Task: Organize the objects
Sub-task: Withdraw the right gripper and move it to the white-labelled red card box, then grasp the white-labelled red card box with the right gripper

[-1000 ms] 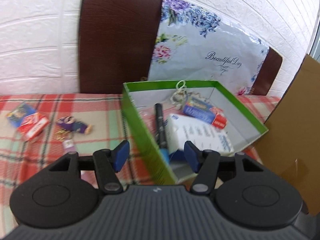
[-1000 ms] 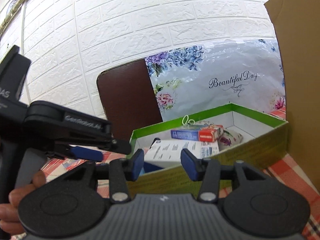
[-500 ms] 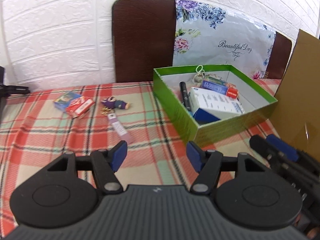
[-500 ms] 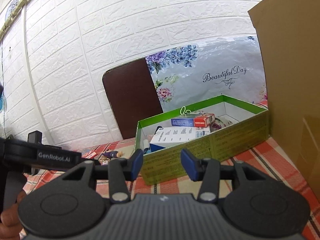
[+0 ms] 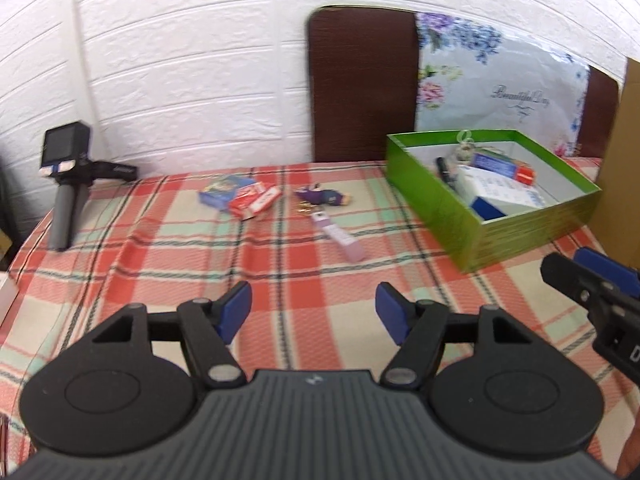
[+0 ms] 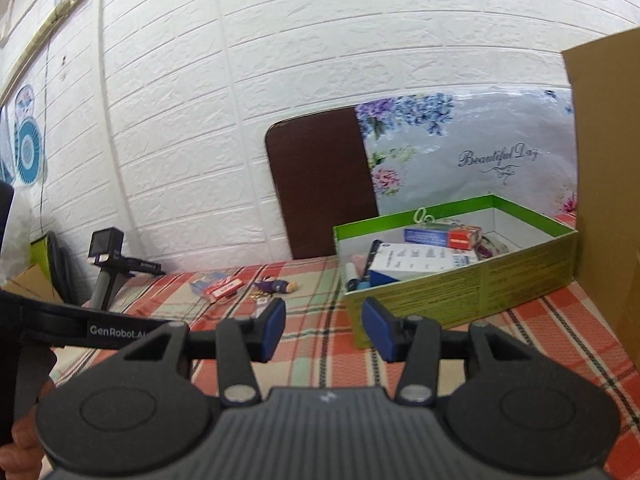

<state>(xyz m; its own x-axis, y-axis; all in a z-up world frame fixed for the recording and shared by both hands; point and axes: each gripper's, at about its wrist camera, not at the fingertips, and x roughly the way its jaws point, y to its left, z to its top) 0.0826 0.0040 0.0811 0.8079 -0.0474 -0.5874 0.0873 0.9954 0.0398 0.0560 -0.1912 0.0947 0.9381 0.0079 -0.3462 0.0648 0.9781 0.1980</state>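
A green box stands at the right of the plaid table and holds a white carton, a black pen and a blue-red pack. On the cloth to its left lie a purple doll keychain, a pink strip and blue and red card packs. My left gripper hovers over bare cloth, its jaws opening with nothing between them. My right gripper stands open and empty before the box's near corner.
A camera on a small tripod stands at the table's left rear. A cardboard panel rises at the right edge. A dark chair back and a floral bag lean against the white wall.
My left gripper has pulled back and swung left, away from the box, so the loose items on the cloth now show. Its jaws stand wider. The right gripper also backed away from the box.
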